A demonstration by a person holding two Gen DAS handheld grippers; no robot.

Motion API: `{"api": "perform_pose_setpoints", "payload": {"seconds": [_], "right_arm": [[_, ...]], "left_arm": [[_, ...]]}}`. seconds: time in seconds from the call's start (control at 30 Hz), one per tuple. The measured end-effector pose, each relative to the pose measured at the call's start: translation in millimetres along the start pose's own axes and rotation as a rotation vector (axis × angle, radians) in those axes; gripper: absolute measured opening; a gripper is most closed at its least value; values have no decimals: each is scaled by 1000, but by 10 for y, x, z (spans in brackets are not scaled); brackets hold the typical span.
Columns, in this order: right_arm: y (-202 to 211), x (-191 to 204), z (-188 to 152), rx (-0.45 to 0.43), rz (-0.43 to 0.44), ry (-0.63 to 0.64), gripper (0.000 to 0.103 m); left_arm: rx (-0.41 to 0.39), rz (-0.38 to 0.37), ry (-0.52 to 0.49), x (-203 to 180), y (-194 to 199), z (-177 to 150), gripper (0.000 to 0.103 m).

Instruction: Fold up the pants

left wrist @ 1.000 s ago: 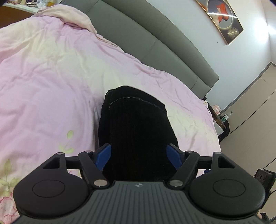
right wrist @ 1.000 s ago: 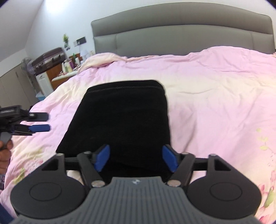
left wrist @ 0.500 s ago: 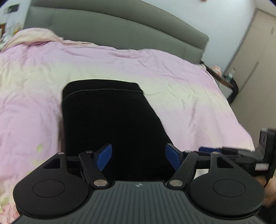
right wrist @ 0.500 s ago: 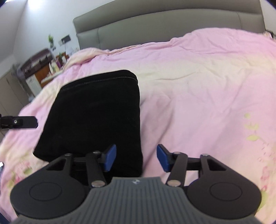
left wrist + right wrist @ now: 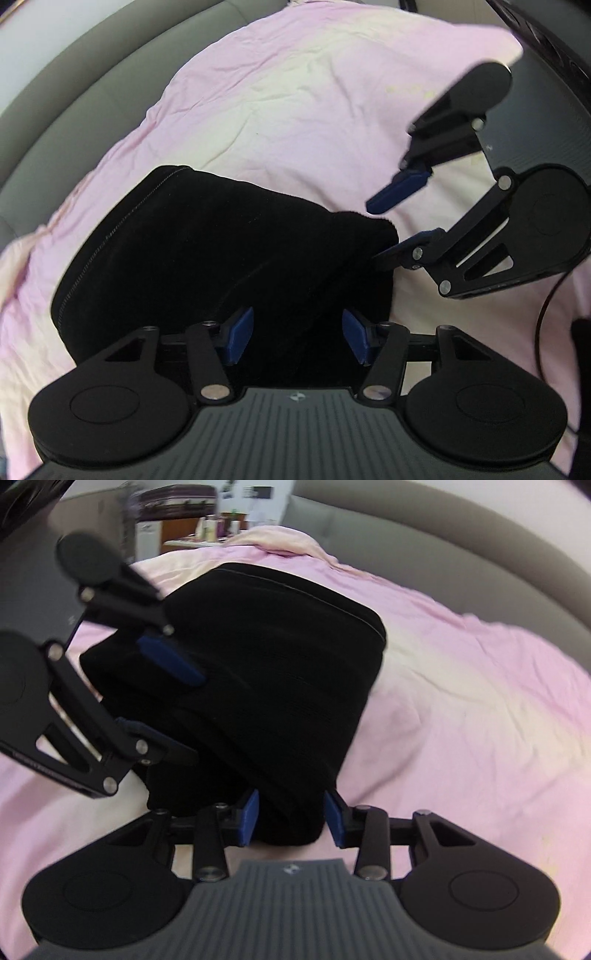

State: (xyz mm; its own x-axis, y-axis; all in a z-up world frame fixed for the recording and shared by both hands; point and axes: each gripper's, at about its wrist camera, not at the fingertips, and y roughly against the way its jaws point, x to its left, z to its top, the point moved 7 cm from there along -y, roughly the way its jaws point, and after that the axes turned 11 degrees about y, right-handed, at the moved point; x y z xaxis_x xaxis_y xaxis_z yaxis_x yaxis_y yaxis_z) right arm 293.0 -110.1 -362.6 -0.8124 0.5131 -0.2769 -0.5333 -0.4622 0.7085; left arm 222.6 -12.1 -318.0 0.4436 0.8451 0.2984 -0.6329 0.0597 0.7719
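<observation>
I can read no words or numbers anywhere here. My left tongs [image 5: 298,334] and right tongs [image 5: 291,819] each carry only a small pale emblem, no letters.

1. A wide bed with a grey padded headboard [image 5: 461,554] carries everything.
2. A pink quilted cotton duvet [image 5: 295,103] with pale yellow patches covers the bed and is wrinkled.
3. A pair of black soft fabric pants [image 5: 207,251], folded into a thick block, lies directly on the duvet; a stitched seam runs along one edge.
</observation>
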Motion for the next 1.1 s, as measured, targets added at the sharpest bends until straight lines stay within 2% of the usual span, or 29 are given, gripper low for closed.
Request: {"api": "perform_pose_setpoints", "payload": {"seconds": [0.07,0.2,0.37,0.4,0.43,0.47,0.5,0.6,0.7,0.83,0.93,0.97,1.0,1.03,1.07,1.1], "right_arm": [[-3,142,14,-22,-45,131,34],[-27,296,42,-49,-135,308,33],[-133,448,22,-69,-232,491,33],[-163,486,10,-67,-246,527,32],[-188,512,-3,-66,-257,553,29],[-198,527,-14,-64,-256,561,23],[-197,532,-16,-58,-255,561,11],[-113,498,-26,-34,-223,539,7],[5,524,25,-26,-195,523,4],[-58,592,20,-8,-202,534,4],[1,514,92,9,-183,434,10],[44,410,152,4,-166,385,13],[134,341,169,-11,-146,322,19],[236,245,191,-30,-116,244,23],[327,134,208,-53,-100,173,34],[388,34,236,-71,-94,108,38]], "left_arm": [[-3,52,-61,-47,38,-54,66],[-74,192,-175,-79,127,-217,69],[-41,248,-160,99,-54,-443,69],[-40,249,-149,128,-88,-480,60],[-56,240,-140,139,-91,-481,56],[-73,239,-133,141,-82,-496,48],[-85,240,-130,132,-69,-502,38],[-110,223,-144,57,34,-560,22],[-125,188,-117,57,174,-616,17],[-82,168,-103,104,121,-717,11],[-100,161,-83,111,247,-701,16],[-106,137,-54,142,312,-689,29],[-124,106,-23,184,396,-679,37],[-147,70,24,238,501,-657,41],[-167,36,76,314,592,-640,52],[-182,6,138,419,682,-631,62]]}}
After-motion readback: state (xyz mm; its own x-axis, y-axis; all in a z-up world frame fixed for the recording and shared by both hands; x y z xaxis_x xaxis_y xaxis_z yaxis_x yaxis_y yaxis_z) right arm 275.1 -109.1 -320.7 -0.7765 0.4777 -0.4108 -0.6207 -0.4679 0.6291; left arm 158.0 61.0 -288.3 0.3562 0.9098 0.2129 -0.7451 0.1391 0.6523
